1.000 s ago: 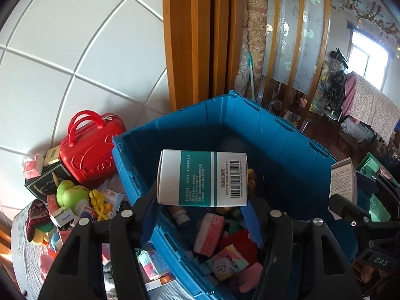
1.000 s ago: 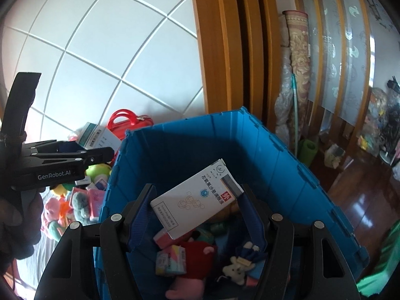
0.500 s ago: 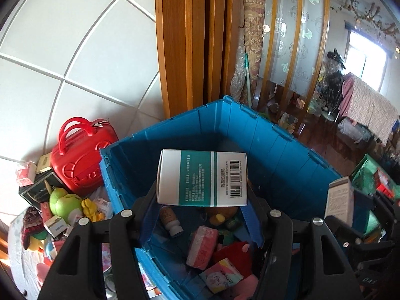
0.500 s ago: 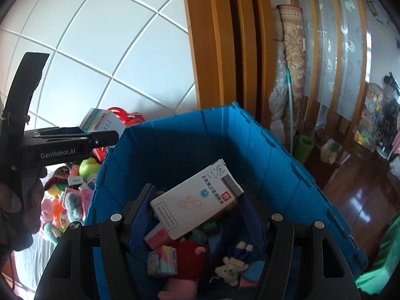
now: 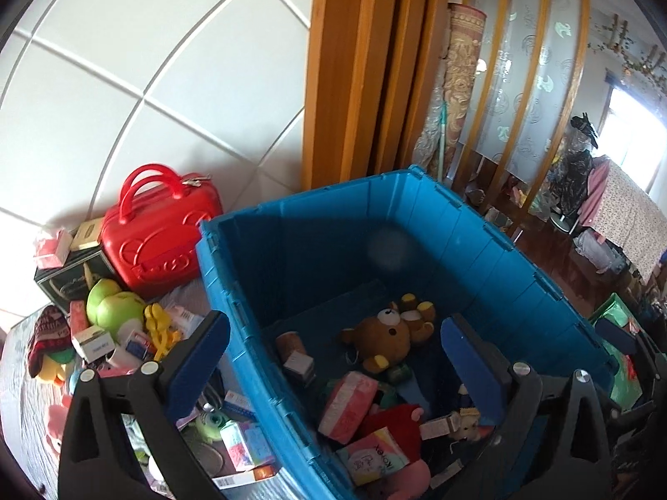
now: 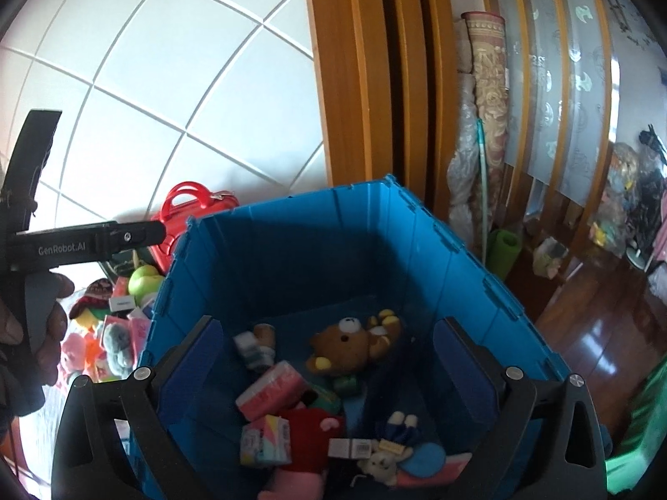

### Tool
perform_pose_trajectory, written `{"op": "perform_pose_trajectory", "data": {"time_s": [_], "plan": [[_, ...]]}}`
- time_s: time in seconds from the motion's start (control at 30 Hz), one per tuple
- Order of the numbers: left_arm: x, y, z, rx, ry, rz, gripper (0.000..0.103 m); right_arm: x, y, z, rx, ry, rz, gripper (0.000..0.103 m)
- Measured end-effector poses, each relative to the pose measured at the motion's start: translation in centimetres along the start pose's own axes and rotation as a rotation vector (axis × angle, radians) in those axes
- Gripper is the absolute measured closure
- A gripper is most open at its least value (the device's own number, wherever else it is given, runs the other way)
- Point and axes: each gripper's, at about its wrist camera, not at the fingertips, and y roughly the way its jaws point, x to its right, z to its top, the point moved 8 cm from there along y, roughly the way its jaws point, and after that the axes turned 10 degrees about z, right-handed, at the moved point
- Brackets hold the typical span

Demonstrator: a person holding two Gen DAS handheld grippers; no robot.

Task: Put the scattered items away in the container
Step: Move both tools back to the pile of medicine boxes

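Note:
A big blue plastic bin (image 5: pixel 458 225) (image 6: pixel 333 229) holds a brown bear plush (image 5: pixel 385 333) (image 6: pixel 346 343), a pink pack (image 5: pixel 348 400) (image 6: pixel 271 389), small boxes and several other toys. My left gripper (image 5: pixel 337 358) hangs open and empty over the bin's left wall. My right gripper (image 6: pixel 329 362) hangs open and empty above the bin's inside. The left gripper's body (image 6: pixel 83 241) shows at the left of the right wrist view. Scattered toys and boxes (image 5: pixel 125 333) lie left of the bin.
A red case (image 5: pixel 158 229) (image 6: pixel 191 204) stands by the tiled wall behind the scattered pile, with a green apple toy (image 5: pixel 112 308) and a black box (image 5: pixel 66 279) near it. Wooden door frame and rolled mat (image 5: pixel 454 83) rise behind the bin. Green bag (image 5: pixel 621 358) sits right.
Both grippers have opened. The white-and-green box has left my left gripper and the white box has left my right gripper; both grippers now hang empty over the bin.

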Motion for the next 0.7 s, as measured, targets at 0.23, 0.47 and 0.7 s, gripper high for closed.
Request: {"op": "perform_pose_trajectory", "data": {"time_s": [0.23, 0.47, 0.7], "plan": [[-5.5, -1.1, -3.1, -0.013, -0.067, 0.085, 0.000, -3.3, 0.8, 0.5, 0.004, -0.040, 0.078, 0.000], [-13.2, -3.5, -7.8, -0.040, -0.141, 0.185, 0.000, -9.2, 1.4, 0.5, 0.003, -0.104, 0.168, 0.000], [-21.1, -5.8, -13.6, -0.079, -0.214, 0.267, 0.000, -16.6, 2.2, -1.0, -0.030, -0.180, 0.238, 0.000]]}}
